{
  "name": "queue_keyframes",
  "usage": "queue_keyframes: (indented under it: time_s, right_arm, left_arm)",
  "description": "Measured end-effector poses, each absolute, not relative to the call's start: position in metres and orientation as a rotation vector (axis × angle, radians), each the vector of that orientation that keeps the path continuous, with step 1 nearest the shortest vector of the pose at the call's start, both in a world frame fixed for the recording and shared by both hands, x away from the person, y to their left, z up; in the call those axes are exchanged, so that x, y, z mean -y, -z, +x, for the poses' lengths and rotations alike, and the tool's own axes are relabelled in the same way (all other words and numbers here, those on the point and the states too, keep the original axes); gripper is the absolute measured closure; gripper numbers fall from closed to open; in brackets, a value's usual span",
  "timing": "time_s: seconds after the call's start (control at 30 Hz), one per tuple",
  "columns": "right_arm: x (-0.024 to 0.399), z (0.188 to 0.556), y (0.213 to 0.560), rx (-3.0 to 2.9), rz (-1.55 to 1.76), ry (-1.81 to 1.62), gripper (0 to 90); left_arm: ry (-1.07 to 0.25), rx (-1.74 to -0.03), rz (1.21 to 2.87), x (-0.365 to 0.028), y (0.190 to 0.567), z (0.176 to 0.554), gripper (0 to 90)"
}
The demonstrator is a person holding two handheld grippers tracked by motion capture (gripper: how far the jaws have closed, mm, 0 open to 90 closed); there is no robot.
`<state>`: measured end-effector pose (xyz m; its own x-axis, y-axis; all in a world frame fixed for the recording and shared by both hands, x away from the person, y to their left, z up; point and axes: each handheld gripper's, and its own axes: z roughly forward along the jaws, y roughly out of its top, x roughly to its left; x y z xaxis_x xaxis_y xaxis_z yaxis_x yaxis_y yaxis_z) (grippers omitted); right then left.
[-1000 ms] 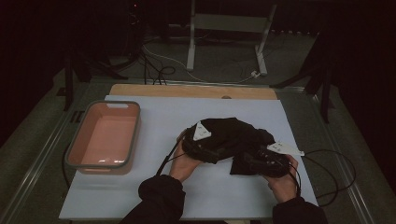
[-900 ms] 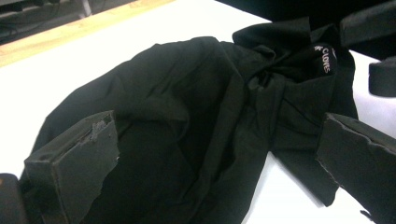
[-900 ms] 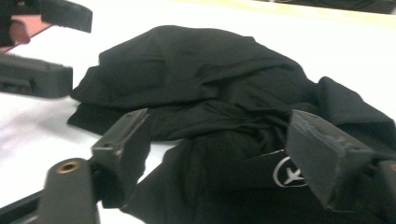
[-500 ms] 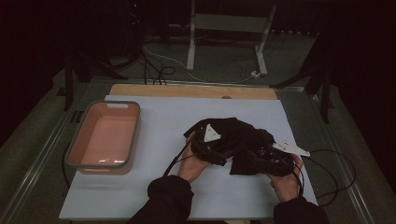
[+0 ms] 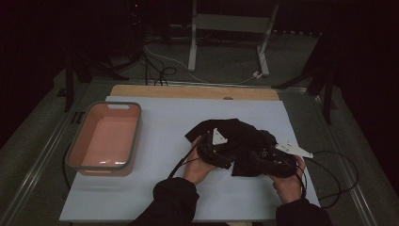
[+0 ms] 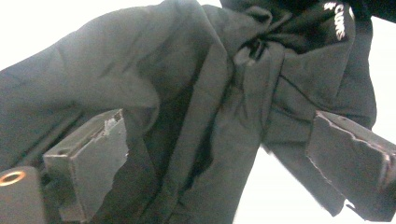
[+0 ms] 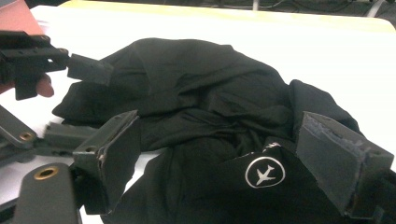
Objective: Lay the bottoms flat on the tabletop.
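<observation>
White table (image 5: 155, 197), crumpled black garment (image 5: 240, 139)

White lettering, partly cut off, reading "CLOUDS" or close to it, printed sideways on the crumpled black cloth garment (image 6: 196, 116), near the top right of the left gripper view. White circle enclosing a small aeroplane sign on the same black cloth in the right gripper view. No other readable marks.
</observation>
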<state>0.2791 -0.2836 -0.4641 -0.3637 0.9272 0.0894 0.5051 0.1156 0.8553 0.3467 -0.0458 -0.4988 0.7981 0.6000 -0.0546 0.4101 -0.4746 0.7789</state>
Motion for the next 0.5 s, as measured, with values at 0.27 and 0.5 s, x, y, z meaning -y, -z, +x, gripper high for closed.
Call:
queue_keyframes:
  time_s: [0.27, 0.5]
  right_arm:
    - [0.284, 0.279, 0.464, -1.924, 1.388, -1.18, 14.8]
    - [0.284, 0.279, 0.464, -1.923, 1.389, -1.179, 15.0]
  left_arm:
    - [-0.332, -0.755, 2.203, 0.055, 0.505, 0.346, 16.3]
    - [-0.342, -0.737, 2.293, 0.061, 0.514, 0.345, 27.7]
